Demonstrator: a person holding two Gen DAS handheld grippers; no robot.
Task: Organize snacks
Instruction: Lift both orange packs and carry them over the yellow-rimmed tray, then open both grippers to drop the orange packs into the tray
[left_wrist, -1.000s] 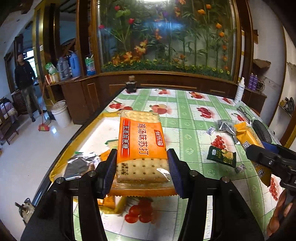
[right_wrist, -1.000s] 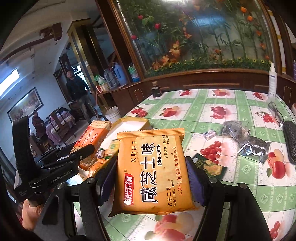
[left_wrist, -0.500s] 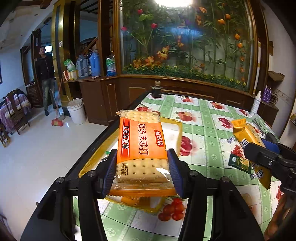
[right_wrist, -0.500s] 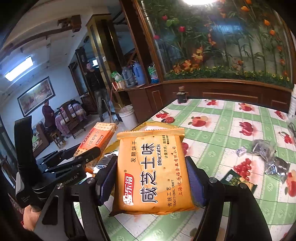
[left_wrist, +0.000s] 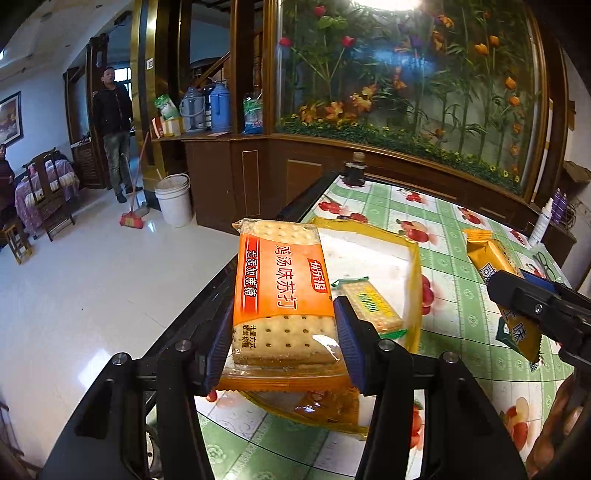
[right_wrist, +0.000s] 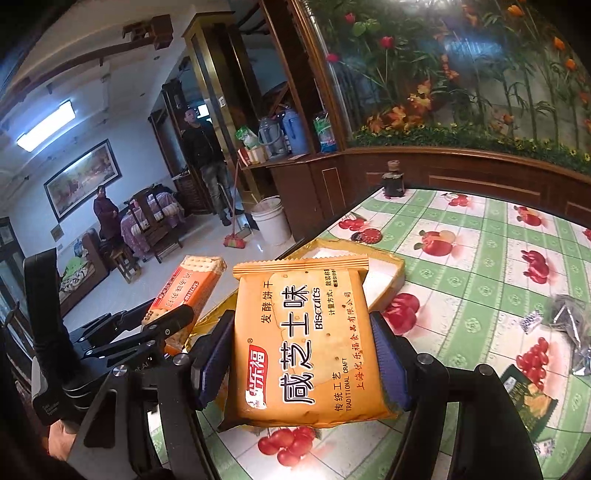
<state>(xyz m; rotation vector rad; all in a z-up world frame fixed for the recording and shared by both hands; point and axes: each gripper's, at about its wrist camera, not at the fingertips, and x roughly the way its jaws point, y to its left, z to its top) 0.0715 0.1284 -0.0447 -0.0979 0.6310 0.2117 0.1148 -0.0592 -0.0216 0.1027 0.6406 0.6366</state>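
My left gripper (left_wrist: 282, 343) is shut on an orange soda-cracker pack (left_wrist: 282, 291), held above the near end of a yellow-rimmed white tray (left_wrist: 412, 266) by the table's left edge. A green-labelled cracker pack (left_wrist: 371, 304) lies in that tray. In the right wrist view, my right gripper (right_wrist: 304, 363) is shut on a golden biscuit pack (right_wrist: 306, 339), hovering just this side of the tray (right_wrist: 386, 271). The left gripper (right_wrist: 173, 328) with its orange pack (right_wrist: 188, 286) shows to the left there. The right gripper's golden pack (left_wrist: 491, 258) shows at the right of the left wrist view.
A dark green snack packet (right_wrist: 532, 400) and silver foil wrappers (right_wrist: 570, 319) lie on the fruit-print tablecloth at right. A small dark bottle (right_wrist: 393, 179) stands at the table's far corner. Beyond the table's left edge are bare floor, a white bucket (left_wrist: 173, 199) and a standing person (left_wrist: 114, 129).
Both grippers have carried their packs leftward toward the tray at the table's left edge; the tray now sits right in front of them. Both grips are unchanged.
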